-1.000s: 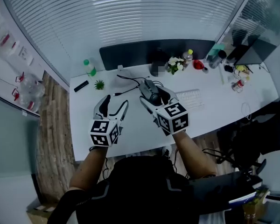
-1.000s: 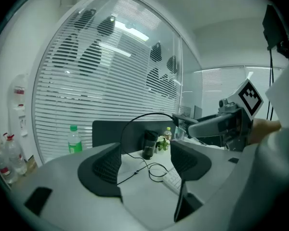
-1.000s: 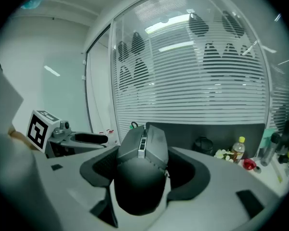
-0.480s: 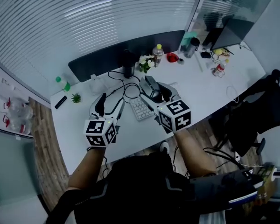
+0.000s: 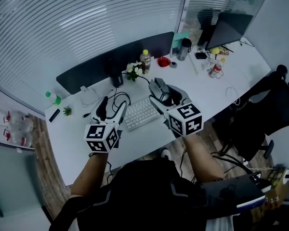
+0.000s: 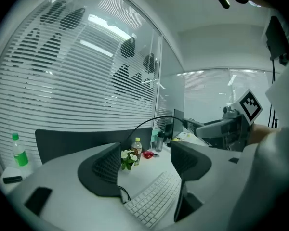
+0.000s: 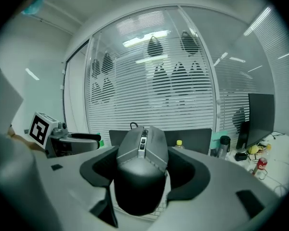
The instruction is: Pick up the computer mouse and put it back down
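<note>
A dark grey computer mouse [image 7: 142,163] sits between the jaws of my right gripper [image 7: 144,172], which is shut on its sides. In the head view the mouse [image 5: 159,90] hangs above the white desk [image 5: 209,97], in front of the right gripper [image 5: 165,95] and its marker cube. A black cable [image 5: 119,97] loops over the desk behind the keyboard. My left gripper [image 5: 110,110] hovers over the desk to the left; its jaws stand open and empty [image 6: 147,165], with the white keyboard [image 6: 153,200] beyond them.
The keyboard [image 5: 140,113] lies between the two grippers. Behind it are a dark monitor [image 5: 111,65], a flower pot [image 5: 133,71], a bottle [image 5: 145,59] and a red object [image 5: 164,61]. A green bottle [image 5: 52,97] stands far left, a black chair [image 5: 274,102] at right.
Both grippers have moved right along the desk with the mouse still held. The keyboard, once right of the right gripper, now lies between the two grippers.
</note>
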Action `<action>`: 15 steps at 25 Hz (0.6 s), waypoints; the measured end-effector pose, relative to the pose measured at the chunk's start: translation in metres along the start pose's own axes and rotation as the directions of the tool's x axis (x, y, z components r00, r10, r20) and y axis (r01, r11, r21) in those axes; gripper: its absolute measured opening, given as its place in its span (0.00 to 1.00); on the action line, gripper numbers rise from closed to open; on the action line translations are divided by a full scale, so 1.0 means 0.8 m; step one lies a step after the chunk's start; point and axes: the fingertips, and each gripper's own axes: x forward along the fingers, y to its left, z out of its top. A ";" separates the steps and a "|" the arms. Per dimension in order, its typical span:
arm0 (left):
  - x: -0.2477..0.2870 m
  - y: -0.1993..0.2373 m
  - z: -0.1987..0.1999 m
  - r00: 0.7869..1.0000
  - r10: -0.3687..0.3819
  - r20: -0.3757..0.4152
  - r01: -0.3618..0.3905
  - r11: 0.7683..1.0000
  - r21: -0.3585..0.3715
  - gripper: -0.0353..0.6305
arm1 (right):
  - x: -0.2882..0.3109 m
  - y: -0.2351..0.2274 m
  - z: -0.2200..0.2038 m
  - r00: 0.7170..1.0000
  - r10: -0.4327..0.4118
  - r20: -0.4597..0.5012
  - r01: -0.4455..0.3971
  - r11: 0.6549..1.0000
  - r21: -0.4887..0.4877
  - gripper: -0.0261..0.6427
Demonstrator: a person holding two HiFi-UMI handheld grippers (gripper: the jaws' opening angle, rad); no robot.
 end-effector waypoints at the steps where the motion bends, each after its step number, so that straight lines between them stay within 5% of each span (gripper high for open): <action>1: 0.006 -0.006 0.002 1.000 0.003 0.002 -0.003 1.000 0.005 0.56 | -0.005 -0.009 -0.001 1.000 0.001 0.003 -0.001 1.000 0.003 0.48; 15: 0.102 -0.118 -0.002 1.000 -0.003 -0.025 0.003 1.000 -0.006 0.56 | -0.060 -0.148 -0.012 1.000 -0.006 0.008 0.006 1.000 0.006 0.48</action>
